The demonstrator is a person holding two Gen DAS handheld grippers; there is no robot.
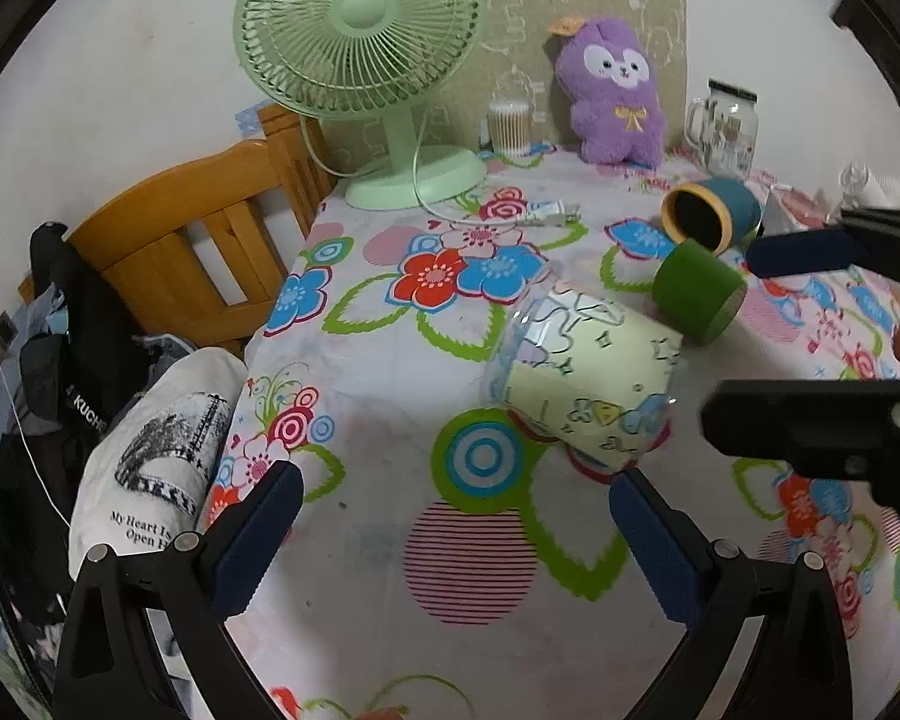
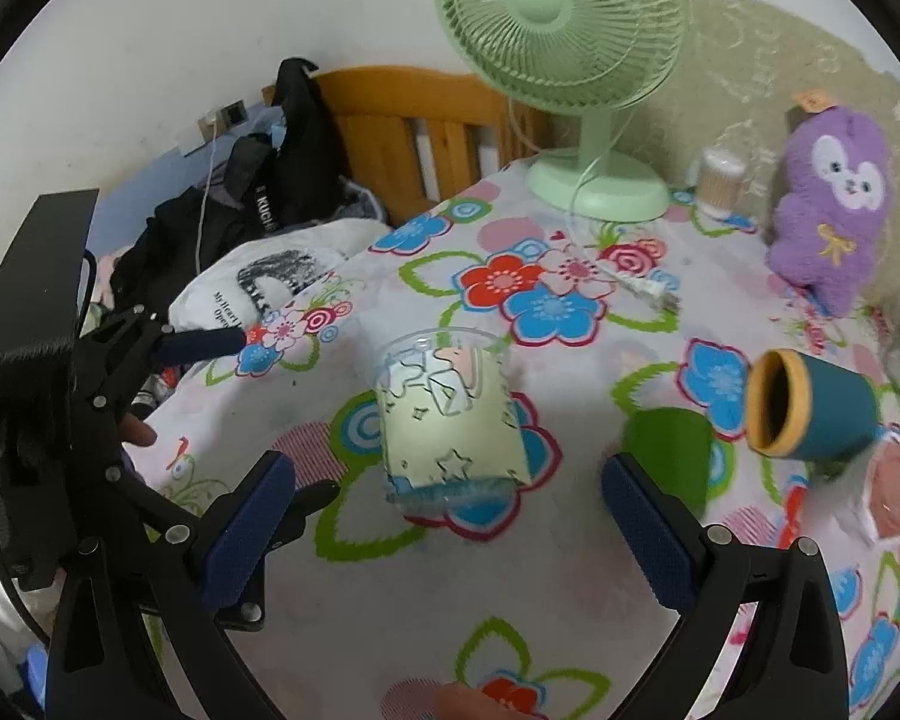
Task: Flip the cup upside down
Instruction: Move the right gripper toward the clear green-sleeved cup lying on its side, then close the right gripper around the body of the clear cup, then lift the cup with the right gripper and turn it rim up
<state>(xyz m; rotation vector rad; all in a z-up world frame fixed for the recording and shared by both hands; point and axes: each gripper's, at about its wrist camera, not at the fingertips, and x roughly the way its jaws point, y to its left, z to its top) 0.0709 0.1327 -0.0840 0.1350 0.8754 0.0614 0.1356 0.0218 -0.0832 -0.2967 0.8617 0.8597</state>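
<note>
A clear plastic cup with a pale yellow printed sleeve (image 1: 588, 372) lies on its side on the flowered tablecloth (image 1: 402, 372), mouth toward the far left; it also shows in the right wrist view (image 2: 450, 414). A green cup (image 1: 699, 291) and a blue cup with an orange rim (image 1: 711, 216) lie on their sides behind it; both show in the right wrist view, the green one (image 2: 669, 450) blurred and the blue one (image 2: 810, 405) at right. My left gripper (image 1: 456, 516) is open and empty, just short of the clear cup. My right gripper (image 2: 447, 501) is open, its jaws on either side of the cup's base.
A green desk fan (image 1: 366, 60) with its cord and plug (image 1: 546, 213), a purple plush toy (image 1: 615, 90), a cotton swab jar (image 1: 508, 123) and a glass mug (image 1: 727, 126) stand at the back. A wooden chair (image 1: 204, 240) with clothes is left of the table.
</note>
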